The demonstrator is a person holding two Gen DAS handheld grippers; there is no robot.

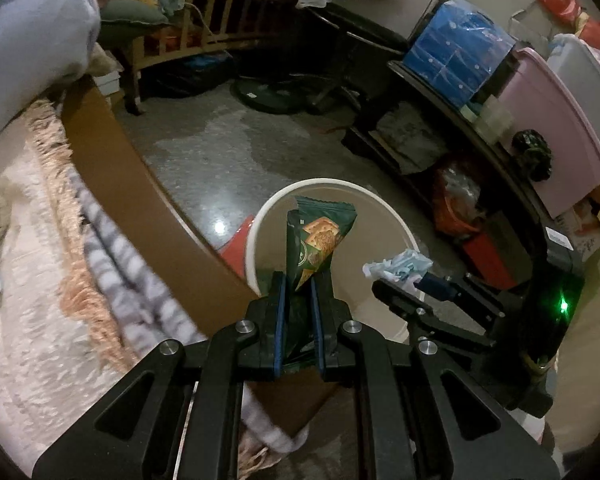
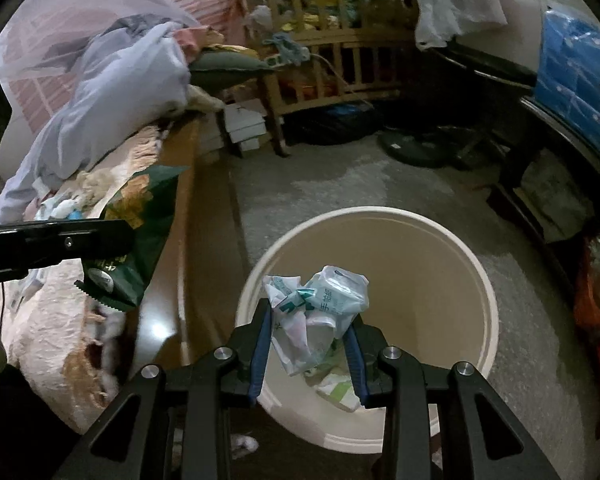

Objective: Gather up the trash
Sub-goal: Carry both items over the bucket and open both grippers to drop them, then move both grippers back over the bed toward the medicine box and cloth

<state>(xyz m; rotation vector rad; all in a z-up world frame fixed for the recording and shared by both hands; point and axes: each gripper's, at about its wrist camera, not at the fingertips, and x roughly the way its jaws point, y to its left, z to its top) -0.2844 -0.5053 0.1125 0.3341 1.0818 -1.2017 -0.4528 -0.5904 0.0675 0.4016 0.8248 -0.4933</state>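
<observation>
a: what is the left hand-held gripper (image 1: 298, 280) doing?

b: its jaws are pressed together on a green cracker wrapper (image 1: 318, 236). the wrapper sticks up past the blue pads, and in the left wrist view it sits in front of the mouth of the cream bucket (image 1: 260, 224) on the floor.

a: and the right hand-held gripper (image 2: 310, 320)?

b: pinching a crumpled white plastic packet (image 2: 320, 304) with teal print. the packet bulges between the two blue pads and hangs over the open bucket (image 2: 440, 264).

a: is there anything in the bucket?

b: in the right wrist view some pale paper or wrapper with a green patch (image 2: 338, 390) lies at the bottom, partly hidden behind the packet. i cannot tell what it is.

a: can each gripper be seen from the other camera?

b: yes. from the right wrist view the left one comes in from the left edge, side-on, with the green wrapper (image 2: 140, 232) clamped in it, over the edge of the bed (image 2: 188, 208). from the left wrist view the right one (image 1: 396, 280) is at the right, holding the crumpled packet (image 1: 396, 266) beside the bucket rim.

a: where does the bucket stand?

b: on the speckled grey floor (image 1: 204, 152), just beside the brown wooden side of the bed. a fringed pink blanket (image 1: 32, 264) and a grey striped cloth (image 1: 116, 256) lie on the bed.

a: anything farther off?

b: a wooden crib (image 2: 340, 60) full of clothes, and a pink storage bin (image 1: 556, 120) at the right.
</observation>
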